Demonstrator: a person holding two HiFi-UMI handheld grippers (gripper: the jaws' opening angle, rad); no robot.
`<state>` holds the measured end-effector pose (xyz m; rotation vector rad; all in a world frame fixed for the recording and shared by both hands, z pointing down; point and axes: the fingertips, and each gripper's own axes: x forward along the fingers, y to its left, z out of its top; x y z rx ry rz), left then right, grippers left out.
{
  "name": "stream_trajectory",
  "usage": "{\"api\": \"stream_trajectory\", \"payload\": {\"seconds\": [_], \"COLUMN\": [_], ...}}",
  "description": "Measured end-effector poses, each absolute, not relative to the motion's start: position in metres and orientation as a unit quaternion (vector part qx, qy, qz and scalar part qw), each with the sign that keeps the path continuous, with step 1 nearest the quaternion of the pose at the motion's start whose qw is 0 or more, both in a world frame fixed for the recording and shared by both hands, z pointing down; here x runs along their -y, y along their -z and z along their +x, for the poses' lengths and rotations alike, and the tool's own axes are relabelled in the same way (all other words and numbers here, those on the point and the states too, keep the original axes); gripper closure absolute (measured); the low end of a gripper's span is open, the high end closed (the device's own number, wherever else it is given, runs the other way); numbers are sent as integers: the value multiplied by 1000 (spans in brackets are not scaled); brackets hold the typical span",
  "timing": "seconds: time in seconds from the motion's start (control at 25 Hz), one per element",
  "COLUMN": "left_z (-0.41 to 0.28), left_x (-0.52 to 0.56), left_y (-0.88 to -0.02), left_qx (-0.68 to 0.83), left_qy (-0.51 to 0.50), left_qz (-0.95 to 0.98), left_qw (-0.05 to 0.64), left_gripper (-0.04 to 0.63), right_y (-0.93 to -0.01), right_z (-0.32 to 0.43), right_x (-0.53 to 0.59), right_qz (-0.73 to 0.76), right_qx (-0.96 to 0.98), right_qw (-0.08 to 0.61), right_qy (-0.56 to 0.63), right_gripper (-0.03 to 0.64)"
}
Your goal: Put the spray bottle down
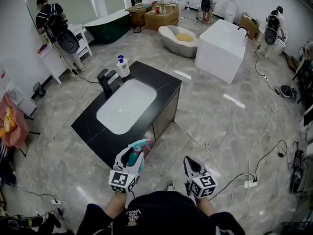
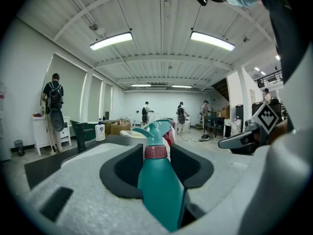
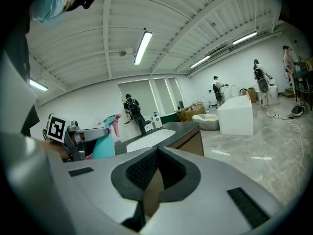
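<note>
Spray bottle (image 1: pixel 137 148), teal with a dark red collar and a pink trigger, is pinched upright in the left tongs (image 1: pixel 131 159). In the left gripper view its body (image 2: pixel 159 185) fills the gap between the two dark pads, which press on it from either side just below the collar. It is held off the ground in front of the person, and in the head view it sits at the near corner of the black table (image 1: pixel 161 84). That table carries a white basin (image 1: pixel 126 105), a black faucet (image 1: pixel 105 81) and a white pump bottle (image 1: pixel 122 66) at its far end. The right tongs (image 1: pixel 191 164) are beside the left, over the grey marble floor (image 1: pixel 220 126), with their tips pressed together and nothing between them (image 3: pixel 155 153). From the right gripper view the bottle (image 3: pixel 105 143) shows at the left, in front of the table.
</note>
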<state>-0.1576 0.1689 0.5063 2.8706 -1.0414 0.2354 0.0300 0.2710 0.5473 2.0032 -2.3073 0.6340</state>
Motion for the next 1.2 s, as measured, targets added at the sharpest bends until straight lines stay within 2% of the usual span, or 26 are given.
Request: {"api": "stream_trajectory", "payload": {"seconds": [0.32, 0.6, 1.2], "left_z": [-117, -109, -82], "left_x": [-151, -120, 36], "left_y": [-508, -512, -502], "left_qx": [376, 389, 355], "left_qy": [-74, -80, -56], "left_qz": [922, 916, 932], "left_qw": [52, 58, 50], "left_gripper": [414, 416, 420], "right_y": [-547, -552, -546], "right_z": [81, 96, 101], "right_x": [-230, -196, -55], "right_qz": [611, 607, 620], "right_qx": [766, 766, 757], "right_qw": [32, 30, 36], "right_qy": [-198, -210, -202], "right_gripper": [615, 615, 615]}}
